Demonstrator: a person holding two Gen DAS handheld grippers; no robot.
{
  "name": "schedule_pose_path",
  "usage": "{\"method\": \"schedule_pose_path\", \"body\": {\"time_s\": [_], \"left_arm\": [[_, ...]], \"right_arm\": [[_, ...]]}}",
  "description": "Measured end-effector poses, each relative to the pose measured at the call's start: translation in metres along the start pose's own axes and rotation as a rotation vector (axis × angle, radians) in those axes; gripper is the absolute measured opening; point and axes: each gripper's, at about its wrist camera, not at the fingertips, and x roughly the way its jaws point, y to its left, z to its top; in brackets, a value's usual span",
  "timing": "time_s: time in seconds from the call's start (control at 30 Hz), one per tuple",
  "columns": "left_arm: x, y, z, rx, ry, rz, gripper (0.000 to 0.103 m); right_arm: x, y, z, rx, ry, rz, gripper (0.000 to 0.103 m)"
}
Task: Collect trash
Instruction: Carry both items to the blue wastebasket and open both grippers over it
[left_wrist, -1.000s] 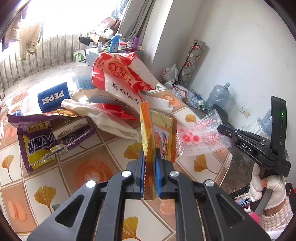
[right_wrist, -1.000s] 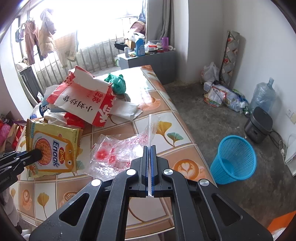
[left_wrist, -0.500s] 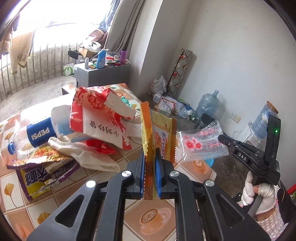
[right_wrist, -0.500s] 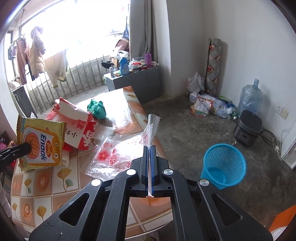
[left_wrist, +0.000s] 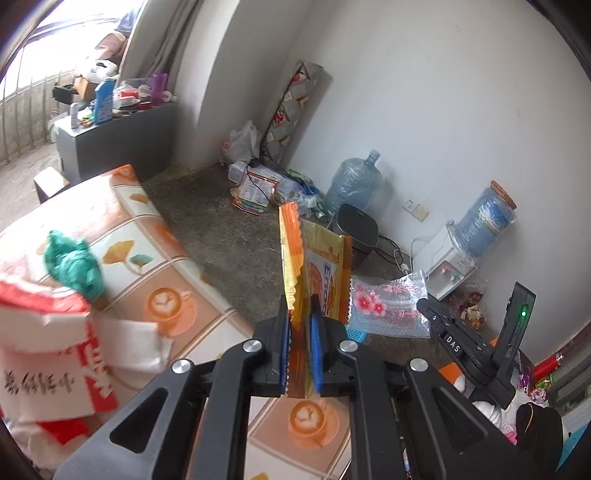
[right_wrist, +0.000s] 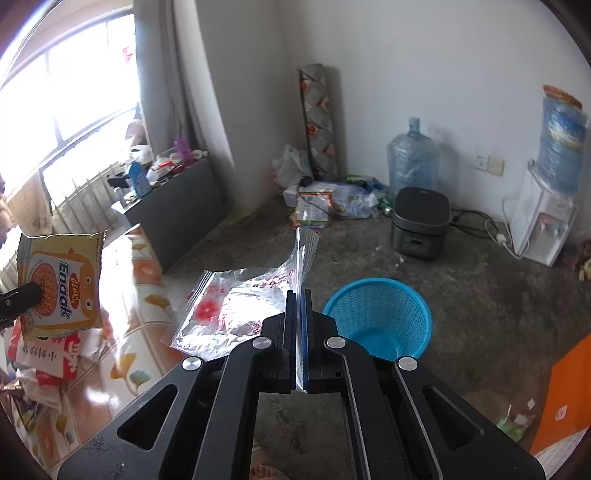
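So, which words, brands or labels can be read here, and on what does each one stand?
"Enaak", with small "GEMEZ" above it: yellow noodle packet, held in the left claw.
"DAS": body of the right claw.
Red characters: clear flowered bag in the right claw; blurred, unreadable.
Dark characters: red-and-white bag on the table; I cannot read them.

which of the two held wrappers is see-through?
The clear flower-print bag in the right gripper. The left gripper holds the opaque yellow noodle packet.

Glossy crinkled clear plastic wrapper (right_wrist: 236, 310)
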Motion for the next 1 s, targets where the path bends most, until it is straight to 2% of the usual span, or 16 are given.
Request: {"method": "schedule_pose_path", "body": {"time_s": [0.17,0.3,0.47,0.5,0.53,0.57,0.63,0.7,0.77,0.8,0.87,1.0], "left_arm": [[0.094,-0.037,0.031,0.066,0.120,-0.056,0.010],[0.176,-0.066,0.041,0.117,0.217,-0.078,0.011],[0.278,-0.083,0.034,0.148,0.349,-0.034,0.011],[0.295,-0.084,0.031,0.148,0.371,-0.029,0.012],[0.312,-0.084,0.027,0.150,0.398,-0.023,0.014],[0.330,-0.084,0.023,0.147,0.427,-0.013,0.022],[0.357,-0.082,0.015,0.130,0.478,-0.007,0.042],[0.375,-0.078,0.008,0.123,0.517,0.015,0.044],[0.379,-0.073,0.006,0.099,0.535,0.012,0.049],[0.377,-0.070,0.005,0.084,0.536,0.001,0.053],[0.368,-0.068,0.007,0.094,0.518,-0.003,0.055],[0.336,-0.073,0.025,0.135,0.416,-0.004,0.058]], "right_arm": [[0.054,-0.046,-0.001,0.104,0.064,-0.100,0.001],[0.099,-0.075,-0.006,0.168,0.124,-0.148,0.001],[0.151,-0.106,-0.014,0.245,0.203,-0.175,0.002],[0.160,-0.111,-0.018,0.262,0.215,-0.182,0.003],[0.170,-0.117,-0.021,0.281,0.230,-0.181,0.009],[0.182,-0.125,-0.024,0.304,0.251,-0.177,0.012],[0.204,-0.139,-0.037,0.357,0.304,-0.160,0.032],[0.222,-0.147,-0.051,0.383,0.373,-0.174,0.040],[0.225,-0.150,-0.059,0.387,0.395,-0.185,0.040],[0.220,-0.149,-0.062,0.388,0.384,-0.185,0.041],[0.212,-0.148,-0.061,0.391,0.361,-0.184,0.043],[0.189,-0.142,-0.047,0.385,0.283,-0.171,0.046]]}}
